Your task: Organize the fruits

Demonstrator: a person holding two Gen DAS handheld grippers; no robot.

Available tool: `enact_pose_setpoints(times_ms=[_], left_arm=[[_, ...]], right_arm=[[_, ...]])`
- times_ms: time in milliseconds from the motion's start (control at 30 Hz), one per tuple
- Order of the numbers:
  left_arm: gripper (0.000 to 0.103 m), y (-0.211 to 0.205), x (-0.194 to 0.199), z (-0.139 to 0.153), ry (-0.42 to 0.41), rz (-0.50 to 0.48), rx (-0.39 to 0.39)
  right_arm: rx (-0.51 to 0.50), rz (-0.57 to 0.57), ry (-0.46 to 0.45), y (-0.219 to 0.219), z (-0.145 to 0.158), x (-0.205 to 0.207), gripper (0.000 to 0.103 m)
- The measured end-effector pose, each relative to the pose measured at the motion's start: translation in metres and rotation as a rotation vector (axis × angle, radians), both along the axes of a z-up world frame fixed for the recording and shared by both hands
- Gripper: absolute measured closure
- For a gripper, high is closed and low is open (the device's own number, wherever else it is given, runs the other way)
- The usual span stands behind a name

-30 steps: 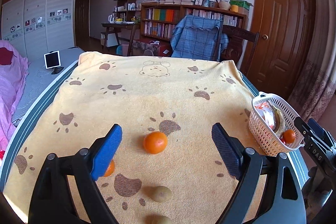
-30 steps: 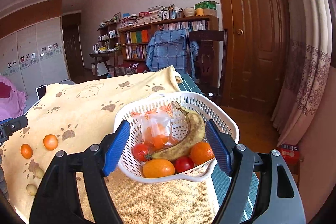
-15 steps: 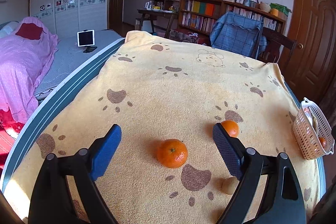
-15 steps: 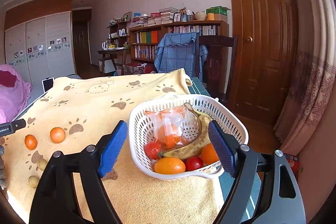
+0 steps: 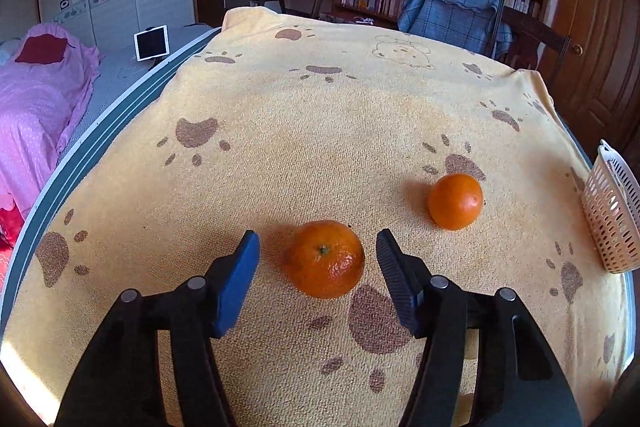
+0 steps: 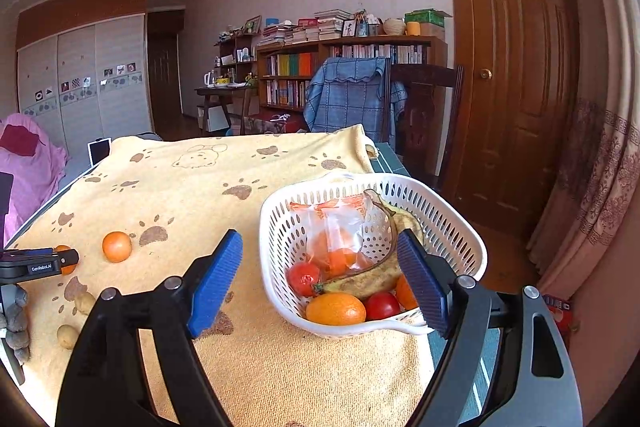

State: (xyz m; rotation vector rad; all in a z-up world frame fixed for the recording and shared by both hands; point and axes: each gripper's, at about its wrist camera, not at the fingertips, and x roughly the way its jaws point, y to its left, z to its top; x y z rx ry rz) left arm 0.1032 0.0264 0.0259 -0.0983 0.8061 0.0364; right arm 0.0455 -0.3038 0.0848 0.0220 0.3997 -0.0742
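My left gripper [image 5: 318, 253] has narrowed its still-apart jaws around the mandarin [image 5: 325, 259] near the towel's [image 5: 320, 131] front edge, ready to clamp, while my right gripper [image 6: 320, 277] waits spread before the basket [image 6: 460, 227].

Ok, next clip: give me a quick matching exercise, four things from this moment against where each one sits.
Things:
1. mandarin with green stem
2. smooth orange
3. banana
4. white basket

Places:
A. lying inside the basket, among tomatoes and a plastic bag
B. between the open fingers of the left gripper, not yet touched
C. at the right edge of the table, in front of the open right gripper
D. loose on the yellow towel, beyond and to the right of the left gripper

Pairs: 1-B, 2-D, 3-A, 4-C
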Motion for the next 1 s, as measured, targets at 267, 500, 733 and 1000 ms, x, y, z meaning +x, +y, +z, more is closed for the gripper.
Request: enact_pose_setpoints(times_ms=[267,500,733,1000], left_arm=[[0.062,0.004,0.003,-0.004,0.014,-0.012,-0.049],[0.062,0.001,-0.007,0.002,-0.042,-0.003,-0.055],[0.062,0.001,-0.017,0.01,-0.105,0.016,-0.058],[0.062,-0.001,-0.02,0.011,-0.116,0.014,-0.06]], right_arm=[[-0.017,0.01,0.007,0.005,-0.003,0.001,0.022],[-0.026,-0.014,0.0,0.002,-0.004,0.002,0.022],[-0.066,-0.006,0.034,0.013,-0.002,0.009,0.022],[-0.029,0.308,0.203,0.09,0.004,0.045,0.02]])
